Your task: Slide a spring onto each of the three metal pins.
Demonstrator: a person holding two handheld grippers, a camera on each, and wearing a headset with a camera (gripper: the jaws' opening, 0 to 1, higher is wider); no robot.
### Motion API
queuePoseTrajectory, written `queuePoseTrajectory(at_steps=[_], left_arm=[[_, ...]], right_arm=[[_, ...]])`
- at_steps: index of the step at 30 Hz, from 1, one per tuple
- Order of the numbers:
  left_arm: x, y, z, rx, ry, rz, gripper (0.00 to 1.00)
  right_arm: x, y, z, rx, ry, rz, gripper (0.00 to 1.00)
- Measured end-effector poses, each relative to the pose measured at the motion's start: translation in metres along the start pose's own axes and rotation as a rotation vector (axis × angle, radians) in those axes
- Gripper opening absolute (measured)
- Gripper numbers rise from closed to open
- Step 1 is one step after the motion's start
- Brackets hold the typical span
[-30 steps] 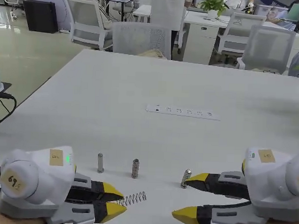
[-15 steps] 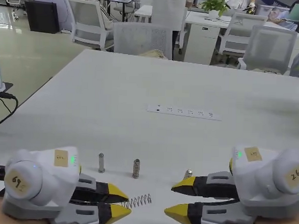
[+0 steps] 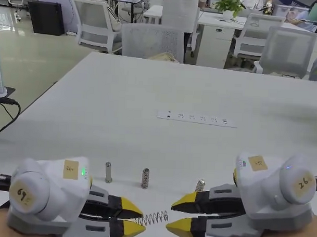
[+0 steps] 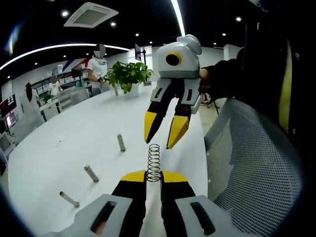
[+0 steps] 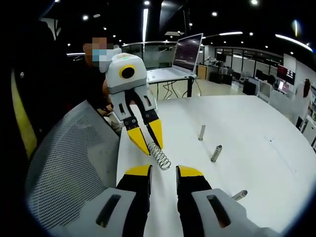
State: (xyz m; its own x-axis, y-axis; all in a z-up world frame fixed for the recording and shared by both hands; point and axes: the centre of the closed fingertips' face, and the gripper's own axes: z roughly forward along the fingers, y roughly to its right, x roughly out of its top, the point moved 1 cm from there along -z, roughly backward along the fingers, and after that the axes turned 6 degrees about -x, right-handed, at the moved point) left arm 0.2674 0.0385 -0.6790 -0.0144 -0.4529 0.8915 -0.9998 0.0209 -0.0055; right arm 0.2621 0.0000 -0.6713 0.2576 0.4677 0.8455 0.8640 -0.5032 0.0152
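Left gripper view, spring [image 4: 154, 162]: thin open-coil wire spring, clamped at one end between the jaws of the left tool; the rest sticks straight out, unsupported.
Handling: judged very light and springy. It is likely to bend or buckle under side load and could flick out of a loose pinch. Best gripped across a few coils near one end, leaving the bore of the other end open for a pin.
Left tool [image 3: 140, 220]: clenched on the spring's near end.
Right tool [image 3: 171, 215]: released, jaws spread, tips just beside the spring's free end; contact cannot be told.
Bare pin [image 3: 108, 172]: upright on the worktop, leftmost of three, nothing on it; the likely destination.
Middle pin [image 3: 145, 178]: upright, already carrying a coil.
Right pin [image 3: 200, 185]: also carrying a coil, just beyond the right tool.
Worktop [image 3: 149, 97]: white and smooth; a dropped spring could roll.
Power strip [image 3: 196, 119]: well beyond the pins.
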Motion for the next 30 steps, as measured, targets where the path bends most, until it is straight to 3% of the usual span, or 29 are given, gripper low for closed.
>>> queuePoseTrajectory(at_steps=[15,30], left_arm=[[0.01,0.012,0.004,-0.051,0.023,0.027,0.02],[0.007,0.019,0.004,-0.071,0.011,0.04,0.02]], right_arm=[[-0.001,-0.014,0.005,0.062,-0.007,-0.01,0.14],[-0.002,-0.023,0.004,0.101,-0.021,-0.024,0.1]])
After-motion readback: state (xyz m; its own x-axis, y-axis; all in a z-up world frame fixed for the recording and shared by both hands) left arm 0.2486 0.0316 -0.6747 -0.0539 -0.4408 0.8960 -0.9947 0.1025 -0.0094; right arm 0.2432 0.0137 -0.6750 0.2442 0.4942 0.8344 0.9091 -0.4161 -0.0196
